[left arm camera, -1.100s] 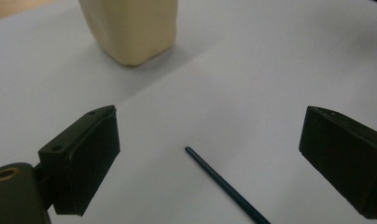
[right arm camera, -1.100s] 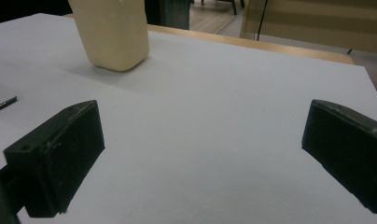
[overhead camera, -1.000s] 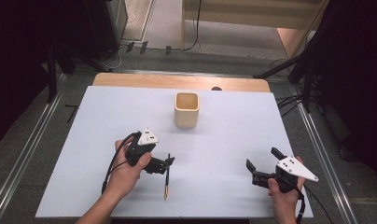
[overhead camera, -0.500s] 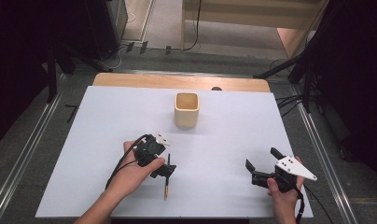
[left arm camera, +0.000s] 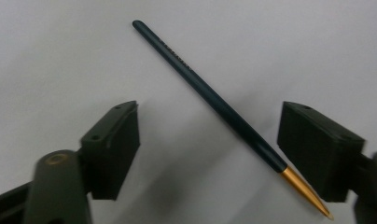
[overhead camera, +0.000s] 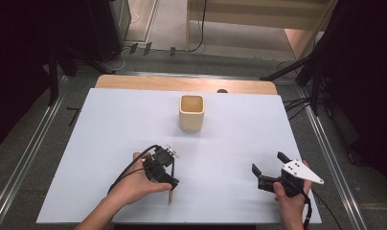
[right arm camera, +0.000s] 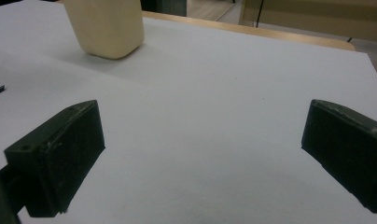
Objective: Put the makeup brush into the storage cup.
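My left gripper (left arm camera: 210, 154) has just been closing, fingers (left arm camera: 113, 144) still clear of the pen (left arm camera: 214, 100) lying between them near the bench's (overhead camera: 110, 124) front edge. My right gripper (right arm camera: 203, 154) is released.

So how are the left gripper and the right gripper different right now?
The left gripper points down over the pen, which lies between its jaws untouched; the right gripper has bare table between its jaws. The left jaws have just been closing; the right jaws stand wider. Both are open.
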Tool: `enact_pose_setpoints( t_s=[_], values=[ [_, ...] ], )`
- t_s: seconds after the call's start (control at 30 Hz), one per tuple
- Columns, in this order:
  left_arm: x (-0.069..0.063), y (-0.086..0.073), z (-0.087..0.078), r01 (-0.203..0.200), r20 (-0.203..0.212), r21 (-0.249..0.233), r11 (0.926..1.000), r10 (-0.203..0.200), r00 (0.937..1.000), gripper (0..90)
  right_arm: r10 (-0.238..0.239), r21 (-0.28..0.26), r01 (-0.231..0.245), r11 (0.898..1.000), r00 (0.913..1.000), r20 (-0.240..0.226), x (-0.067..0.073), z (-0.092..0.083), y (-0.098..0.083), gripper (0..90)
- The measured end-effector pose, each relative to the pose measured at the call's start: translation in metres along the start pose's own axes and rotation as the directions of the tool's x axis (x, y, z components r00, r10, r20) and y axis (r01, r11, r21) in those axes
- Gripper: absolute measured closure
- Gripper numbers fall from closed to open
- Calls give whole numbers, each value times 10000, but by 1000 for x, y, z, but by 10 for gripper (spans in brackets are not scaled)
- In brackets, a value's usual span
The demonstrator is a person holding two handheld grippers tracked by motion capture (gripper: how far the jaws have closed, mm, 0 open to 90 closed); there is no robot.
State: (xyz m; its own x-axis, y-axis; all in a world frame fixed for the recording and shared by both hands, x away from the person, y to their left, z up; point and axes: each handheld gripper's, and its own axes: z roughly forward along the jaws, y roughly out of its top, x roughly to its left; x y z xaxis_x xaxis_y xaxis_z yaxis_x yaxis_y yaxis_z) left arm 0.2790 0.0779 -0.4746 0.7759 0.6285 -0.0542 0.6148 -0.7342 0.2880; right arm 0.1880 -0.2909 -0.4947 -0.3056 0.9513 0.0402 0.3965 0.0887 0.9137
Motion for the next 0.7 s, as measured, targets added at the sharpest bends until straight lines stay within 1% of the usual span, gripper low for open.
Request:
enact_pose_setpoints(
  t_s=[0.03, 0.07, 0.13, 0.2, 0.23, 0.27, 0.33, 0.37, 0.4, 0.47, 0.53, 0.57, 0.6, 0.63, 0.67, 0.7],
  values=[
    [-2, -1, -1, -211, 60, 28, 9998, 211, 9998, 265, 5, 9, -5, 10000, 10000, 4, 0, 0, 0, 0],
    [-3, -2, -1, -331, 184, 70, 9994, 330, 9993, 315, 1, 22, -1, 10000, 10000, 10, 0, 0, 0, 0],
    [-5, -2, -1, -203, 369, 375, 9991, 190, 9991, 370, -12, 45, 12, 10000, 10000, 35, 0, 0, 0, 0],
    [-6, -2, -1, -144, 321, 377, 9992, 132, 9994, 379, -15, 48, 15, 10000, 10000, 43, 0, 0, 0, 0],
    [-7, -2, -2, -73, 282, 423, 9991, 61, 9996, 440, 7, 57, -7, 10000, 10000, 49, 0, 0, 0, 0],
    [-8, -2, -2, 10, 258, 517, 9987, -24, 9997, 440, 7, 57, -7, 10000, 10000, 49, 0, 0, 0, 0],
    [-8, -1, -3, 122, 399, 666, 9977, -149, 9991, 493, 15, 96, -16, 10000, 10000, 80, 0, 1, 0, 0],
    [-9, 0, -3, 139, 325, 693, 9975, -162, 9993, 493, 15, 96, -16, 10000, 10000, 80, 0, 1, 0, 0],
    [-9, 0, -3, 118, 164, 742, 9972, -131, 9998, 559, 11, 133, -12, 9999, 10000, 91, 0, 2, -1, 1],
    [-7, 1, -3, 198, -81, 827, 9964, -192, 9998, 642, 4, 158, -6, 9999, 9999, 105, 0, 2, -1, 2],
    [-6, 1, -3, 267, -108, 819, 9963, -259, 9996, 694, -7, 196, 5, 9998, 9999, 114, 1, 2, -1, 2],
    [-5, 1, -3, 311, -137, 824, 9961, -301, 9995, 694, -7, 196, 5, 9998, 9999, 114, 1, 2, -1, 2],
    [-4, 1, -3, 310, -220, 853, 9959, -292, 9993, 747, -14, 229, 11, 9997, 9999, 123, 1, 3, -1, 3],
    [-4, 1, -3, 310, -220, 853, 9959, -292, 9993, 772, -10, 242, 7, 9997, 9999, 126, 1, 3, -1, 3],
    [-3, 1, -2, 399, -281, 826, 9958, -377, 9989, 772, -10, 242, 7, 9997, 9999, 126, 1, 3, -1, 3],
    [-2, 1, -2, 382, -313, 836, 9958, -357, 9989, 809, -27, 269, 23, 9996, 9999, 147, 1, 3, -1, 4]
  ],
)
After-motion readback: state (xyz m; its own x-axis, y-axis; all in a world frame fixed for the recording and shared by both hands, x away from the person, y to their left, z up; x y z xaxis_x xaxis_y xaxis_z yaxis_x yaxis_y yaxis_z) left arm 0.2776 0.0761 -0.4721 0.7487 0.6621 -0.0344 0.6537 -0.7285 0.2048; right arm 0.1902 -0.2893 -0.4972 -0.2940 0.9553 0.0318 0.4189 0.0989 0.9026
